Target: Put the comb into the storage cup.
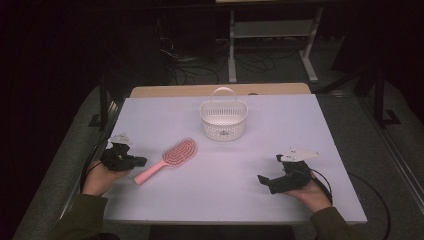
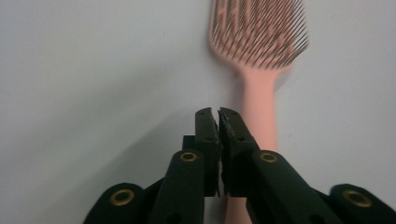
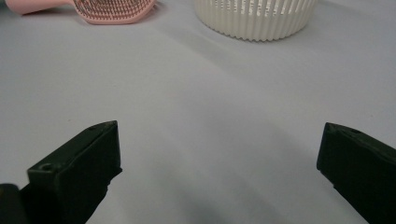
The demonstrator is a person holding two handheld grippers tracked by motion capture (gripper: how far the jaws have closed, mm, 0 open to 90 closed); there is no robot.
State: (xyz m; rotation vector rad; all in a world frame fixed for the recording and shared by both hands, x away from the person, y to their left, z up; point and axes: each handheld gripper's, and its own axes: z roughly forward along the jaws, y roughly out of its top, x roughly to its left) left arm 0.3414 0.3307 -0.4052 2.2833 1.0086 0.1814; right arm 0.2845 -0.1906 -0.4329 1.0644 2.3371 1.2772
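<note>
– Looking at the left gripper (image 1: 141,161) first: jaws pinched almost together, nothing between them, tips just above the handle end of the pink plastic hairbrush (image 1: 172,159). Seen any trouble there?

– Plenty. Too narrow a claw for that handle as it stands. Pressing down like this would likely shove the brush across the pale, smooth table top (image 1: 240,200) instead of gripping it. Better widened first, then lowered astride the handle.

– And where exactly for the brush?

– Lying flat, bristles up, left of centre, handle towards the left gripper (image 2: 218,112) and head angled towards the white slotted plastic basket (image 1: 223,122). Apart from the basket, not touching it.

– Gripping right at the handle's tip, then?

– Risky, probably. Heavy head (image 2: 259,28) at the far end, so likely to droop or swivel in the pads. Safer further up the handle.

– Anything in the way of a drop into the basket?

– 1 thing mainly: the arched carry handle standing upright over the opening. Easy to clip with the brush head. Also a light-looking basket, so liable to slide or tip under a knock on the rim. Bristles perhaps snagging in the slots too.

– And the right gripper (image 1: 269,168)?

– Down at the right of the table, well apart from both, claw (image 3: 219,135) spread wide on nothing. Free to steady the basket (image 3: 257,21) if needed. Otherwise bare table between brush (image 3: 114,9) and basket, with cables and a white metal frame on the floor beyond
</note>
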